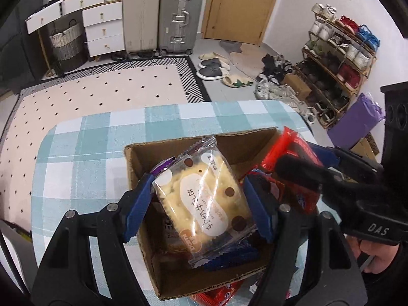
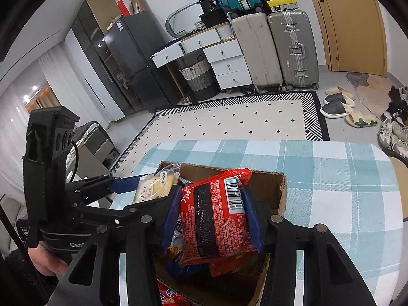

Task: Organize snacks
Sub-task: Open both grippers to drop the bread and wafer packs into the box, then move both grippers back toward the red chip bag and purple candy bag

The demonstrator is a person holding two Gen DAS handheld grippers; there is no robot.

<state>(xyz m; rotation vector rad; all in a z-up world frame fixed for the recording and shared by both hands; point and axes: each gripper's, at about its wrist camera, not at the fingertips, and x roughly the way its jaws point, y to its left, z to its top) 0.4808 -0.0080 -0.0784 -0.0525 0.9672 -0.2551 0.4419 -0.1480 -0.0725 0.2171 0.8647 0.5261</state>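
1. The open brown cardboard box [image 1: 142, 158] on the teal-and-white checked surface [image 1: 84, 148] is taken as the landmark; other wrapped snacks already lie on its floor.
2. The left tongs [image 1: 199, 204] are closed on a clear-wrapped pale biscuit packet with brown dots [image 1: 204, 199], which is held above the middle of the box.
3. The right tongs [image 2: 213, 219] are clamped on a red foil snack packet with a barcode [image 2: 216, 219], which is held over the box's right side — just beside the biscuit packet.
4. The step in hand is judged to be the placing of both packets into the box. Each should be lowered until it is close to the packets below, and only then released.
5. One packet is best set down at a time — the two tongs are crowded together over the box, and a clash or a snagged wrapper could result.
6. The box wall should be cleared on withdrawal, since light cardboard may be dragged.
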